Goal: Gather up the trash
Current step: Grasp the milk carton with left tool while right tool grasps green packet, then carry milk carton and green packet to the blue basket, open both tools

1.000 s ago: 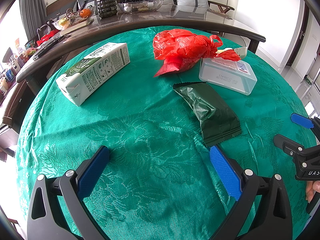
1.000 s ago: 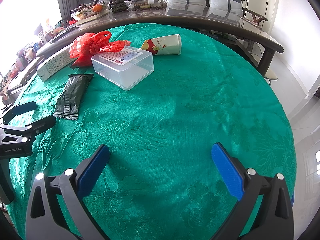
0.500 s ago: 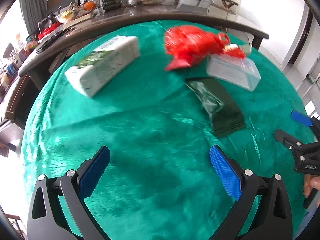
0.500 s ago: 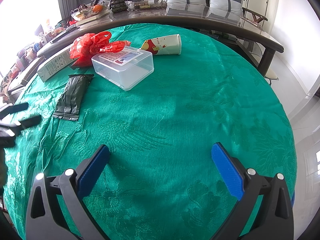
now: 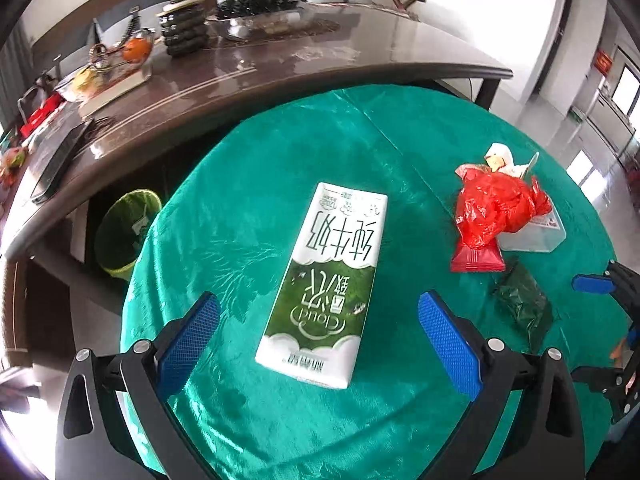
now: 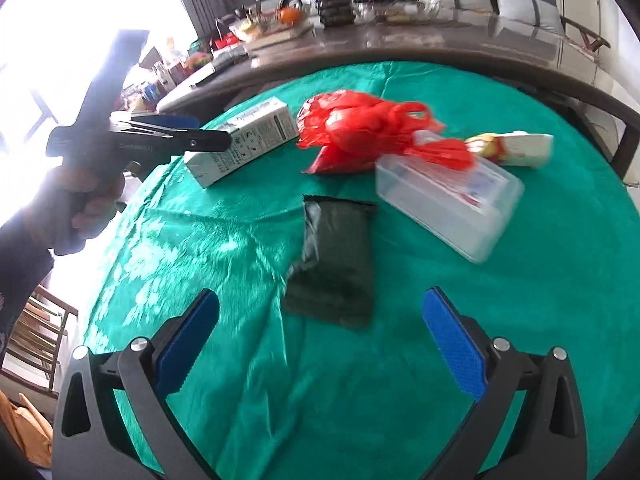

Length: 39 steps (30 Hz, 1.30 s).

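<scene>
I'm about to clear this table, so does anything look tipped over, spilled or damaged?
No spill or breakage shows. The milk carton lies flat on its side on the green tablecloth, not upright, and a paper cup lies toppled behind the clear plastic box. The red plastic bag is crumpled against that box.

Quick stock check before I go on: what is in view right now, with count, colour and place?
milk carton: 1, white and green, lying flat on the tablecloth ahead of the left gripper
red plastic bag: 1, red, beside the carton, touching the clear box
clear plastic box: 1, transparent, right of the bag
dark green wrapper: 1, flat, ahead of the right gripper
paper cup: 1, white and red, on its side behind the box
tablecloth: 1, green, covers the round table
bin: 1, green liner, on the floor left of the table
left gripper: fingers open, empty
right gripper: fingers open, empty
</scene>
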### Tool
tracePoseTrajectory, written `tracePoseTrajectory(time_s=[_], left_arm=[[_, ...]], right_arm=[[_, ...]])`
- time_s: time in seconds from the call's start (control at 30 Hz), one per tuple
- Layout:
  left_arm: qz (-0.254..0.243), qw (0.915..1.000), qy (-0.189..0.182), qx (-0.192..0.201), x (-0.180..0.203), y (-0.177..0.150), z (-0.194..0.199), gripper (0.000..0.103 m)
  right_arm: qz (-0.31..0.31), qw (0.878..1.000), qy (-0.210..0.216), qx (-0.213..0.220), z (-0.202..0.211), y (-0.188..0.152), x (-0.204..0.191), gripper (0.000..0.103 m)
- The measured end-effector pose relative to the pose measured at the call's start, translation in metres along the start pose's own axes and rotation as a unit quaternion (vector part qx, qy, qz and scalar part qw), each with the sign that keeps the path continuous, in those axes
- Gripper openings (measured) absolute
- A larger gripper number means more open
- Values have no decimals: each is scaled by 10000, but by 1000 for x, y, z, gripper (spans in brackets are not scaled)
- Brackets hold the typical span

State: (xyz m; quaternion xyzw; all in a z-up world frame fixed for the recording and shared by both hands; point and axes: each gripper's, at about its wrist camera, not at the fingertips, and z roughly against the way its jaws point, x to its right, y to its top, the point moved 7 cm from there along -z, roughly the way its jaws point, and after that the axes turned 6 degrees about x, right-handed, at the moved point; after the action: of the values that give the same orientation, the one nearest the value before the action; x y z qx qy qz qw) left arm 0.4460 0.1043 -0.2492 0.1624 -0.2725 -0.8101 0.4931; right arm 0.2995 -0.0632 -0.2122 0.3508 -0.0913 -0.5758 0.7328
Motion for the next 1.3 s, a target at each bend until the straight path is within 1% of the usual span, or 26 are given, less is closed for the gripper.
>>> tracePoseTrajectory(time_s=[0.07, 0.1, 0.13, 0.17, 0.2, 0.23, 0.27, 0.3, 0.33, 0.37, 0.47, 0.5, 0.6, 0.7, 0.8, 0.9, 0.97, 1.0, 1.07, 1.1, 1.13, 1.17, 1.23, 1.3], left_arm=[[-212, 9997, -46, -109, 4, 1, -13, 98], [-279, 9995, -48, -145, 4, 1, -18, 98], [-311, 9992, -97, -222, 5, 0, -25, 98], [-336, 9990, -122, -284, 4, -1, -30, 98], [-376, 9987, -105, -322, 4, -3, -33, 98], [-440, 9985, -66, -324, 4, -3, -36, 95], [-467, 9984, -81, -305, 6, -3, -37, 89], [-444, 9984, -141, -320, 6, -4, -38, 68], [-377, 9983, -213, -377, 7, -6, -38, 50], [-341, 9985, -209, -384, 8, -8, -37, 51], [-375, 9988, -11, -313, 12, -17, -24, 50], [-319, 9991, 9, -276, 14, -20, -17, 50], [68, 9999, 46, -137, 23, -31, 15, 50], [286, 9996, -27, 1, 52, -46, 47, 50], [385, 9991, -139, 122, 97, -64, 68, 50], [572, 9977, -351, 135, 143, -83, 70, 51], [601, 9975, -353, 106, 164, -92, 64, 51], [568, 9978, -330, 95, 173, -96, 59, 51], [560, 9979, -336, 25, 183, -102, 52, 54], [572, 9977, -370, -20, 186, -105, 50, 68], [568, 9977, -366, -39, 187, -106, 50, 84], [527, 9980, -351, -51, 187, -107, 50, 88], [395, 9984, -391, -46, 188, -105, 52, 89], [247, 9985, -459, -153, 189, -102, 51, 91]], right_arm=[[36, 10000, -70, -39, -18, 10, -6, 98], [97, 9997, -176, -134, -28, 12, -8, 92], [112, 9994, -258, -218, -34, 13, -8, 89], [113, 9990, -386, -195, -37, 15, -9, 84], [113, 9988, -437, -189, -37, 15, -8, 73], [133, 9981, -573, -194, -36, 16, -7, 63], [101, 9980, -594, -180, -35, 17, -6, 44], [12, 9987, -480, -186, -33, 17, -4, 39], [-28, 9990, -399, -214, -30, 14, -2, 39], [3, 9990, -388, -227, -26, 12, 1, 38], [93, 9995, -200, -204, -3, 2, 4, 37], [158, 9995, -196, -205, 6, -2, 6, 37], [304, 9990, -235, -225, 38, -18, 21, 37], [344, 9979, -465, -285, 73, -37, 50, 37], [488, 9951, -740, -435, 95, -59, 75, 37], [694, 9908, -980, -630, 104, -82, 91, 37], [712, 9891, -1062, -734, 101, -95, 99, 37], [646, 9898, -1033, -734, 101, -100, 101, 38], [504, 9922, -961, -618, 105, -103, 106, 40], [404, 9929, -929, -622, 107, -103, 108, 47], [311, 9937, -871, -626, 108, -103, 109, 52], [209, 9945, -812, -628, 111, -104, 110, 58], [164, 9942, -834, -664, 114, -101, 110, 59], [54, 9937, -790, -791, 111, -96, 110, 59]])
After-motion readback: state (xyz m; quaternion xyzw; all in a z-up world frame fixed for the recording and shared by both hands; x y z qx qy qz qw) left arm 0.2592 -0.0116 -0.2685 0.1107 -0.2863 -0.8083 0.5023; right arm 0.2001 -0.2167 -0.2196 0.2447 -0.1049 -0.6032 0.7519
